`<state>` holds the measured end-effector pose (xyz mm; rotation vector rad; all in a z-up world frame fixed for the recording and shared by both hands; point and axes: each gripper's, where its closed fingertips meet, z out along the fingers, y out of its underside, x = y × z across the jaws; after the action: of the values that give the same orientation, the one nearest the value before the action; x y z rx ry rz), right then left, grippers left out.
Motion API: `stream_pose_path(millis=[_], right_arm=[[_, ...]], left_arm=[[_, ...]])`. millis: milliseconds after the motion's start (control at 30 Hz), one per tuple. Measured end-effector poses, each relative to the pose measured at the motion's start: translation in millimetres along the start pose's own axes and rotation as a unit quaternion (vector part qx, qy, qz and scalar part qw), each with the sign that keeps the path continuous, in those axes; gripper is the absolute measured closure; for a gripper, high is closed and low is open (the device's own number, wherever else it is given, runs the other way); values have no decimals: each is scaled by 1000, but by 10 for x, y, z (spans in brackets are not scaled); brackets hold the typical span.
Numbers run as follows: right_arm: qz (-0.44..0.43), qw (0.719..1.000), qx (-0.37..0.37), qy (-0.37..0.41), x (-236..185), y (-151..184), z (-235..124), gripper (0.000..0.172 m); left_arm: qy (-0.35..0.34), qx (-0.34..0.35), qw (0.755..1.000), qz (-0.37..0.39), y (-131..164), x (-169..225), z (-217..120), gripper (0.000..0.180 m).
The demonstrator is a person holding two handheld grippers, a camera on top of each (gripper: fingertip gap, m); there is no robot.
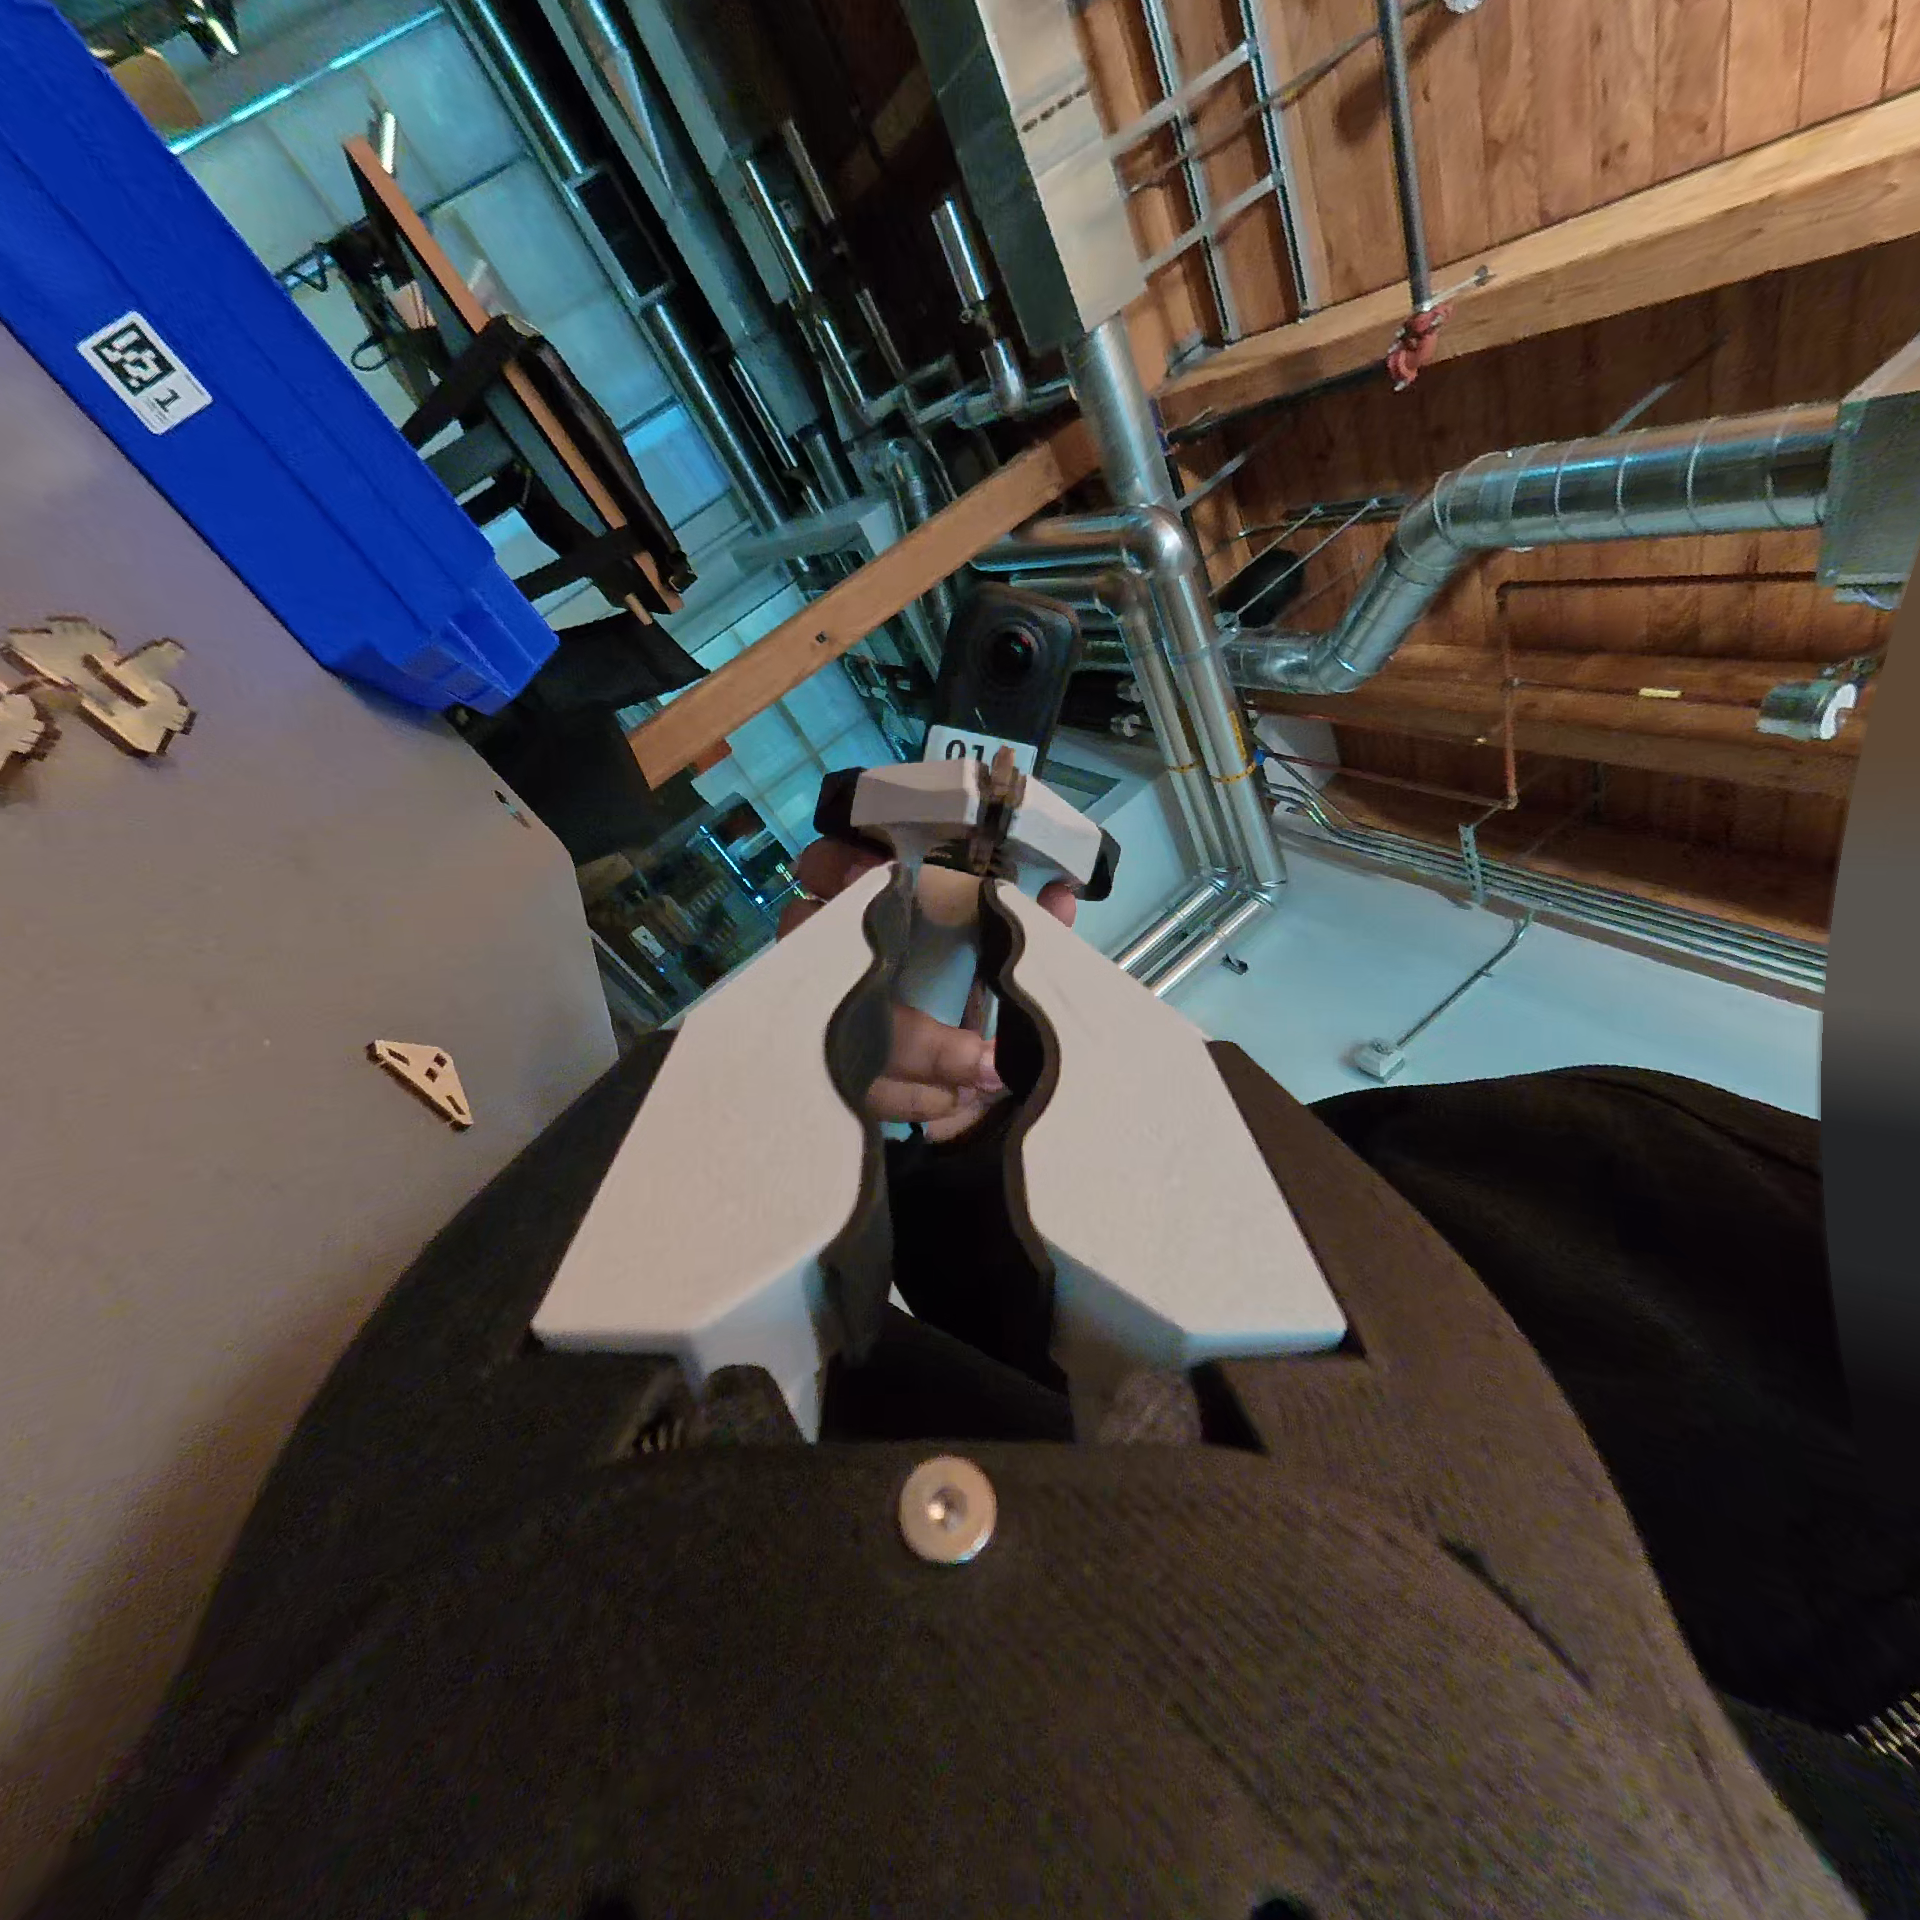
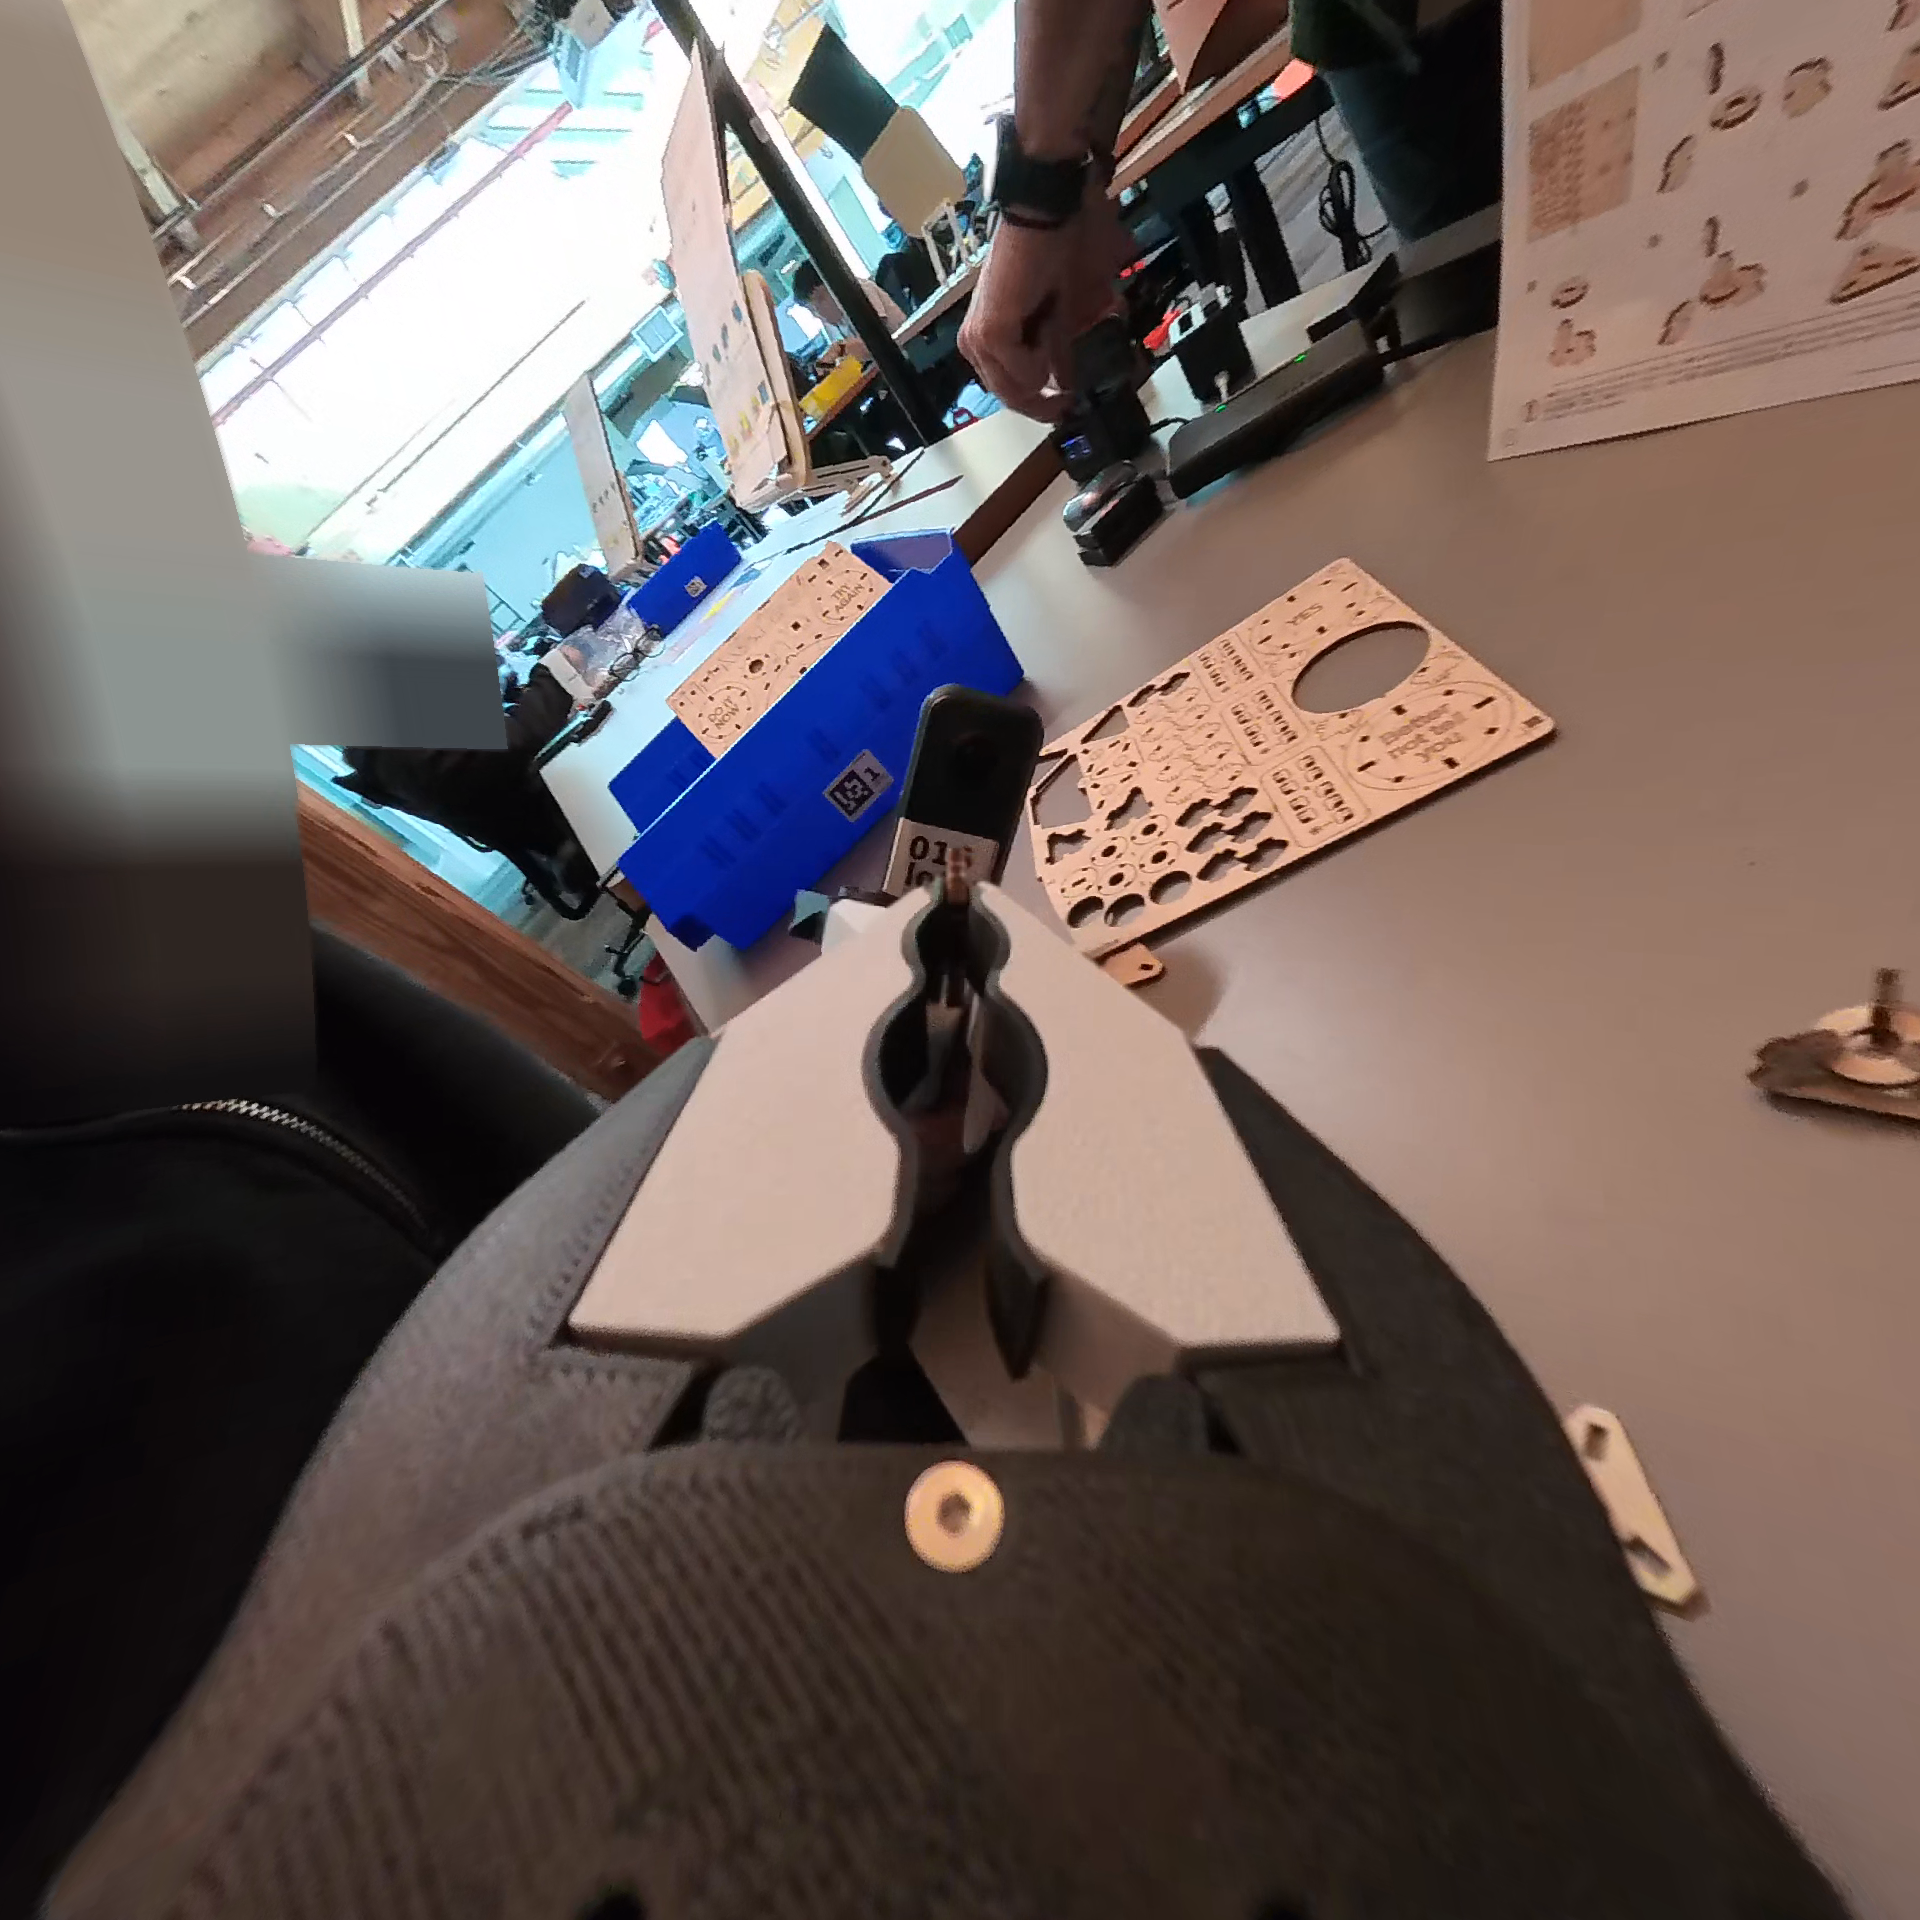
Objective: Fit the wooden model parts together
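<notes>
Nearest the lens in the left wrist view, the left gripper [image 1: 940, 883] is pointing up and away from the desk [image 1: 260, 1039], its two white fingers standing a narrow way apart with nothing between the tips. Straight beyond them the right gripper [image 1: 992, 805] is facing back, pinching a small dark wooden piece [image 1: 1000, 790] edge-on between its white fingers, and a hand [image 1: 935, 1070] is showing through the gap lower down. A black camera with a white label [image 1: 1010, 665] is sitting just behind that gripper. On the grey desk at left a small triangular wooden piece [image 1: 424, 1081] is lying flat, more toothed wooden pieces [image 1: 94, 686] are lying farther off, and a blue bin [image 1: 239, 395] with a square marker sticker is standing at the desk's far edge. Silver ducts [image 1: 1558, 530] and timber beams are filling the background.

Closest in the right wrist view, the right gripper [image 2: 954, 914] is pressing its fingers together on the thin dark wooden piece [image 2: 954, 899], which is poking out past the tips. Just beyond, the left gripper's black camera [image 2: 971, 769] is standing upright. A punched-out plywood sheet [image 2: 1288, 738] is lying on the desk to the right, the blue bin [image 2: 810, 769] is sitting to the left with another plywood sheet [image 2: 779, 644] in it, a flat pale link-shaped piece [image 2: 1626, 1507] is lying near the gripper's body, and a partly built wooden assembly [image 2: 1849, 1060] is resting at the right edge. A printed instruction sheet [image 2: 1704, 208] is lying at top right, and a person's hand [image 2: 1013, 343] is reaching to black devices at the desk's far side.
</notes>
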<state>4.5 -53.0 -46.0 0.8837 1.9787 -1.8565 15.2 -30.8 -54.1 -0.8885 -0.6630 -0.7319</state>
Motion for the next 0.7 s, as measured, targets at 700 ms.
stream_pose_path(millis=[700], right_arm=[[-361,919,-54,148,103,24,-179,121]], left_arm=[[28,20,999,-20,-83,60,-64,180]])
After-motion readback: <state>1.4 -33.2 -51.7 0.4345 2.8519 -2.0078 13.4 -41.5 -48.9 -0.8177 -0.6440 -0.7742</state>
